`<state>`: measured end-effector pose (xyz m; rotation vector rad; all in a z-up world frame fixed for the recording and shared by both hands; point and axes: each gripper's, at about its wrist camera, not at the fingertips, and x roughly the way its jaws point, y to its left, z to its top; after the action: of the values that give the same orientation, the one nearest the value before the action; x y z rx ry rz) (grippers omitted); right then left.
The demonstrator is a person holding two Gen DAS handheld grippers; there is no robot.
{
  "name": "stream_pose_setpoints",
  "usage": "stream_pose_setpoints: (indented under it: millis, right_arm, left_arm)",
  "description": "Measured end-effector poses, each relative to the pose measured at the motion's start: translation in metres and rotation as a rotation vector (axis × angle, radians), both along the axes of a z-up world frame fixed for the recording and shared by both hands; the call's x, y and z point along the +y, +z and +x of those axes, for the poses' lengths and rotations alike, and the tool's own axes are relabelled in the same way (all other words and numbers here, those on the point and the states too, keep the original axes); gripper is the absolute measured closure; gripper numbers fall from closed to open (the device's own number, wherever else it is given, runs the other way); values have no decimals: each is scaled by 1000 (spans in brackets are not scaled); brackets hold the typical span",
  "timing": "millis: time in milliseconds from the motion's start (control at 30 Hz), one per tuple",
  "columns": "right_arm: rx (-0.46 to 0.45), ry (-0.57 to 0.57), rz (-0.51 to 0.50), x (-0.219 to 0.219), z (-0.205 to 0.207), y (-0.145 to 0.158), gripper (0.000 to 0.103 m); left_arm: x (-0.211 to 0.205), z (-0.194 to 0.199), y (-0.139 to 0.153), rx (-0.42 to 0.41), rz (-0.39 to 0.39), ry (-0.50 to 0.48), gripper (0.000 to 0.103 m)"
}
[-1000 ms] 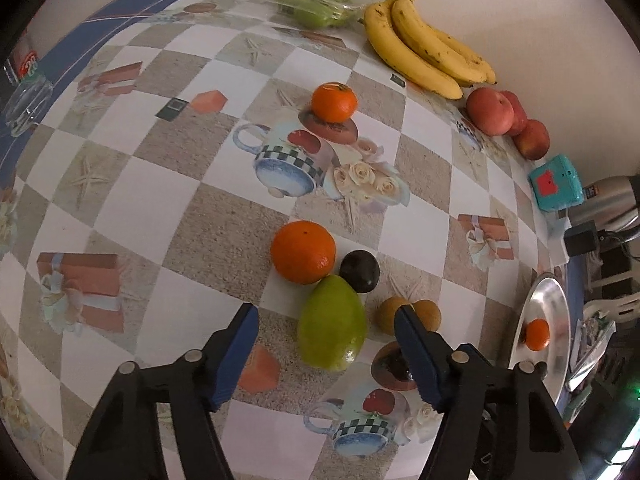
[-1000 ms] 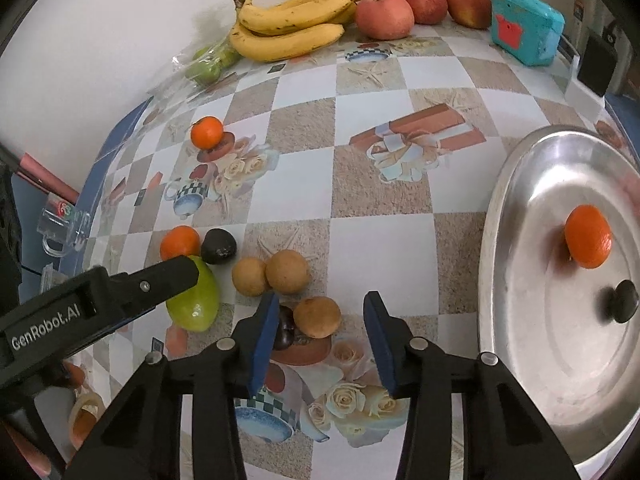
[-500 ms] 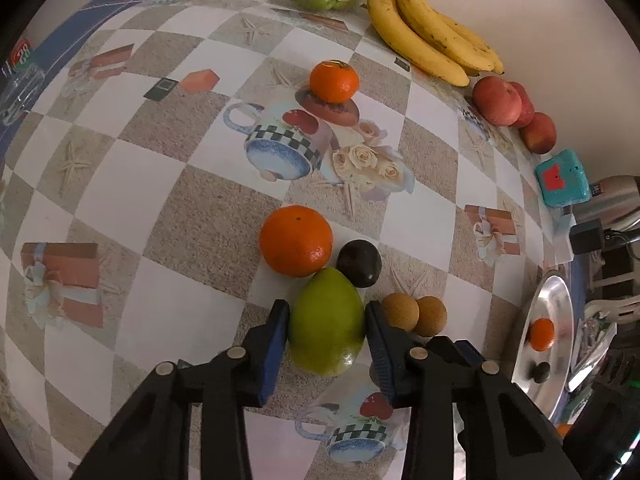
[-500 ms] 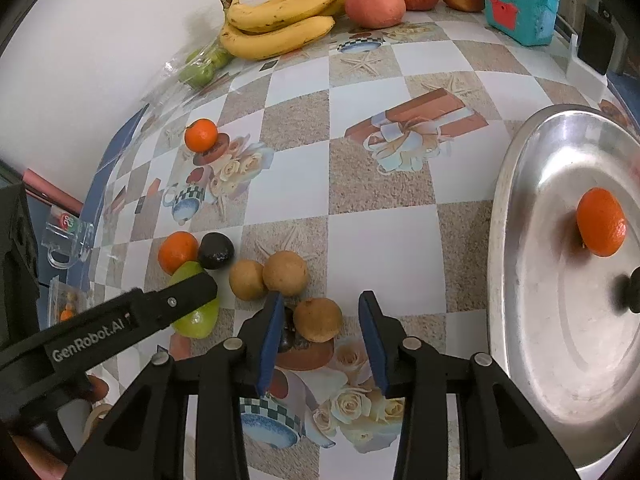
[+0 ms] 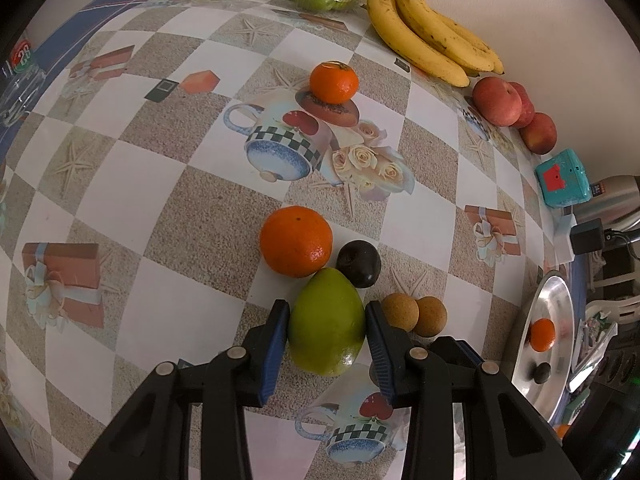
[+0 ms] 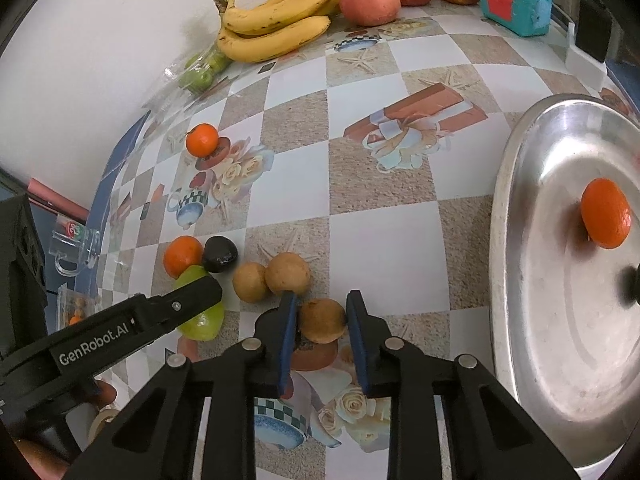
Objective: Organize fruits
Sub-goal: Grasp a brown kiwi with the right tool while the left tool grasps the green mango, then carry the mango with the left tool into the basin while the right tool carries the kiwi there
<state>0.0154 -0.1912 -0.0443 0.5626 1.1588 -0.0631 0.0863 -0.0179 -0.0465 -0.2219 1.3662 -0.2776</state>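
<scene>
Both claws are on fruit at once! Your left gripper [image 5: 326, 330] has its pads pressed to either side of the green mango [image 5: 327, 322], which sits on the table [image 5: 120, 184] near you, touching the big orange [image 5: 296, 241] and the dark fruit [image 5: 358, 263] just beyond it. Your right gripper [image 6: 320, 320] brackets a brown fruit [image 6: 322, 320]: left pad touching, right pad a hair off, so I can't tell whether it's truly clamped. It sits just near of the other two brown fruits [image 6: 271, 278].

On progress, my read is you're early. The steel tray [image 6: 520, 280] at right holds only an orange [image 6: 605, 218] and one dark fruit [image 6: 628, 283]. Left out on the table: the mango cluster, the three brown ones, and a small orange [image 5: 334, 82] further off. The bananas [image 5: 432, 48] and apples [image 5: 498, 102] line the far wall; whether those need shifting, I can't say.
</scene>
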Motion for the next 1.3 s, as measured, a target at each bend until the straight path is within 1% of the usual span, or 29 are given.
stream_pose_setpoints:
  millis: [267,567,667,767,1033,1133,1300]
  right_arm:
    - [-20,-33,12,-8,-4,6,77]
    - [-84,-91,27,-25,-13,25,77]
    - [-108,-106,30,-28,-19,35,77]
    - [-122,-114,19,-30,-21,41,77]
    - [-101,-125,19,-31,-21,37,77]
    - [-106,-136,9,-34,-23,39,77]
    - [-98,-169,-12,-44,-30,41,77]
  left_arm:
    - [5,-1,7,-21,3,22,62]
    - [16,-3,34,-114,3,58,62]
    - [17,-5,45,-140,-19,58,62]
    - [15,-6,53,-165,-24,60,62]
    - [15,-8,55,-168,-28,50,62]
    - [12,-9,56,-174,-26,43,62]
    - [2,-12,58,-179,-38,6,62]
